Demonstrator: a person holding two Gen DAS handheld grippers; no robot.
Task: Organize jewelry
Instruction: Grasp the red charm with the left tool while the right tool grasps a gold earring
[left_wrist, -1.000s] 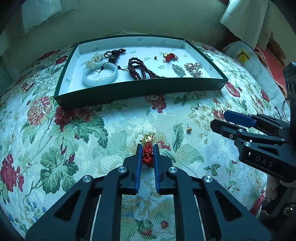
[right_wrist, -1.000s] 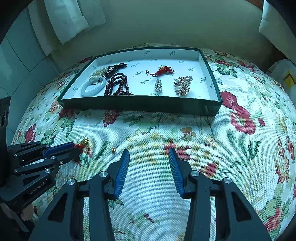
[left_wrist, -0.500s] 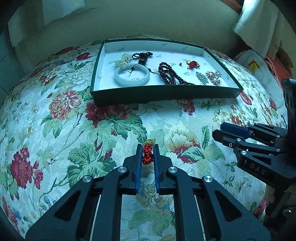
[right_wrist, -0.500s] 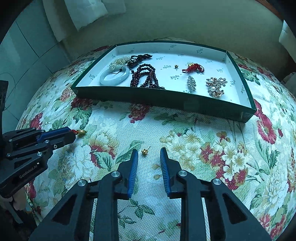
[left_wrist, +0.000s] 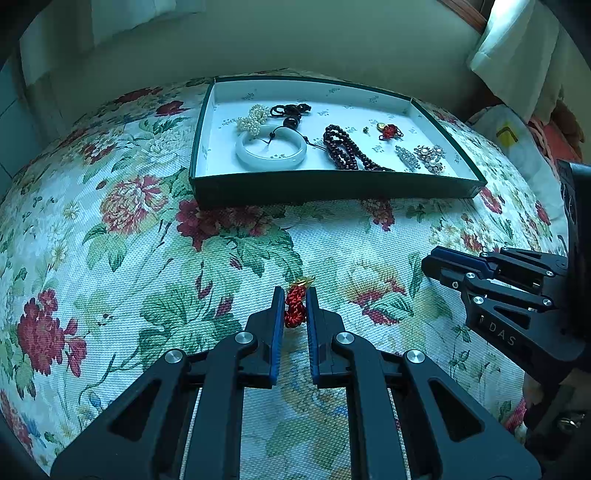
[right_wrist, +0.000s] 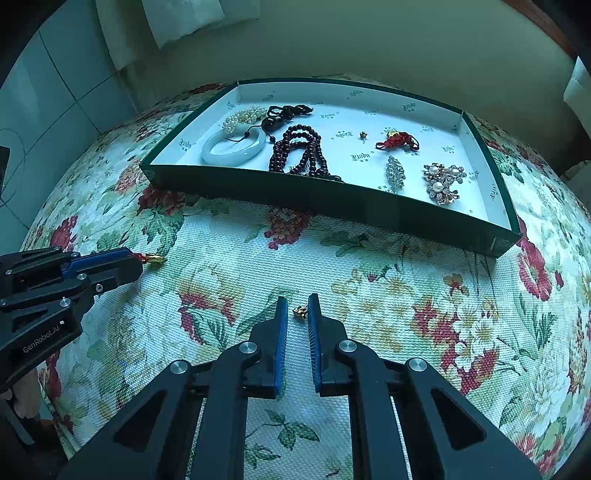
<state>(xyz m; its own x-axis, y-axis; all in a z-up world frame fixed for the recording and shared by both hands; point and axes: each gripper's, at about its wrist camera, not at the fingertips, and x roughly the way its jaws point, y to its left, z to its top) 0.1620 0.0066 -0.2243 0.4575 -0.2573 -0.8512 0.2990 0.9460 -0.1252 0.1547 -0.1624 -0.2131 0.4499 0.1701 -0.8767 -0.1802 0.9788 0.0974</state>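
My left gripper (left_wrist: 294, 291) is shut on a red knotted charm (left_wrist: 295, 308) with a gold tip, held just above the floral cloth; the right wrist view shows that gold tip (right_wrist: 154, 258) poking out of its fingers. My right gripper (right_wrist: 297, 301) is shut on a tiny gold stud (right_wrist: 300, 312), pinched at its fingertips low over the cloth. The green tray (right_wrist: 332, 201) beyond holds a white bangle (right_wrist: 232, 151), pearls (right_wrist: 242, 118), dark red beads (right_wrist: 299, 151), a second red charm (right_wrist: 397, 142), another stud (right_wrist: 363, 135) and two brooches (right_wrist: 441, 182).
A floral cloth (left_wrist: 147, 258) covers the rounded surface and drops away at its sides. A wall stands close behind the tray (left_wrist: 332, 186). White cloth and a pale bag (left_wrist: 513, 140) lie at the right. The right gripper (left_wrist: 430, 260) sits right of the left one.
The right gripper's jaws have closed from wide apart onto the gold stud after sliding toward it. The left gripper, still gripping the red charm, shifted sideways early on, then held still.
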